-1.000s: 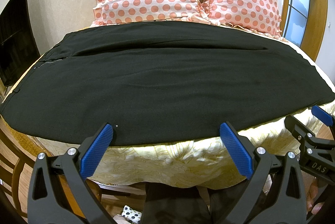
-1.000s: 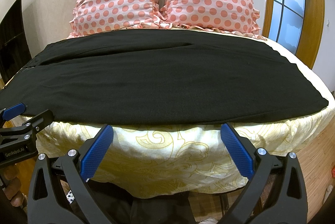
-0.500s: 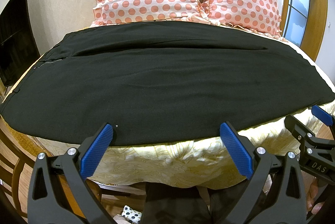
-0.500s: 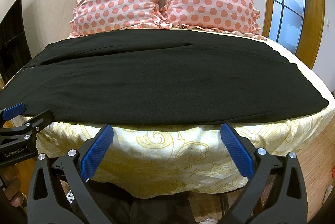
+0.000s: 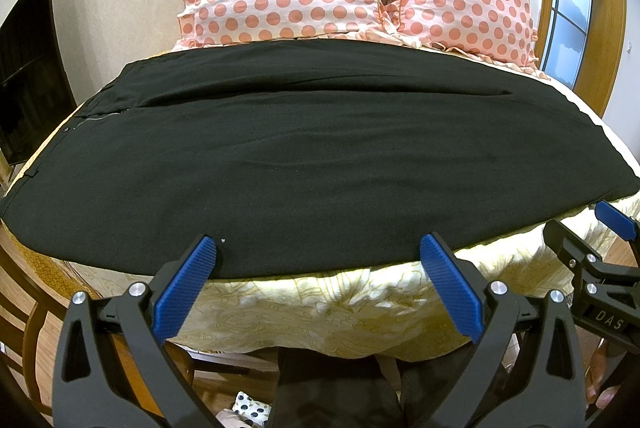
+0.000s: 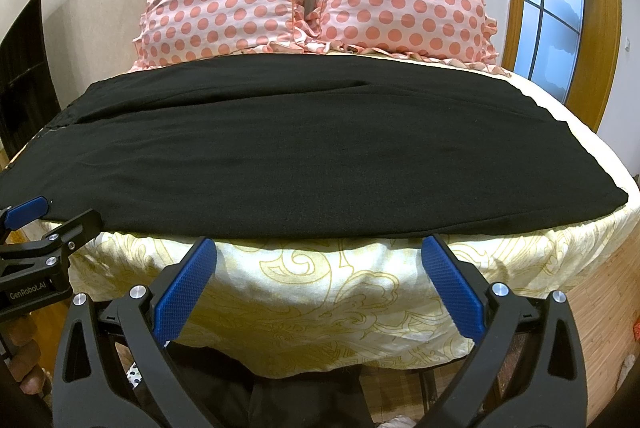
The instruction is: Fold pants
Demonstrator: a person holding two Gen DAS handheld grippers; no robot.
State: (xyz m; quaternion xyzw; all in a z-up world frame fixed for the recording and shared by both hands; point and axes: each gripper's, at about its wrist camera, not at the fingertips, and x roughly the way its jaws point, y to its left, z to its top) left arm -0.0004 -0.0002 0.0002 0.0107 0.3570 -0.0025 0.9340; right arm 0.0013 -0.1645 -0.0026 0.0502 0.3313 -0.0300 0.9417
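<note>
pants (image 5: 312, 155) laid flat across bed (image 6: 320, 292) | left claw (image 5: 316, 280) and right claw (image 6: 320, 276) held released at near hem | nothing moved since a second ago | fold not begun

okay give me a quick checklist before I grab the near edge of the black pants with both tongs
1. Left tongs open: ok, jaws spread wide.
2. Right tongs open: ok, jaws spread wide.
3. Black pants lying flat across the bed: ok, only a long crease near the far side.
4. Left tongs at the near hem: ok, tips overlap the edge.
5. Right tongs at the near hem: not ok, tips sit just below it, over the sheet.
6. Fabric already pinched: not ok, neither has closed.
</note>
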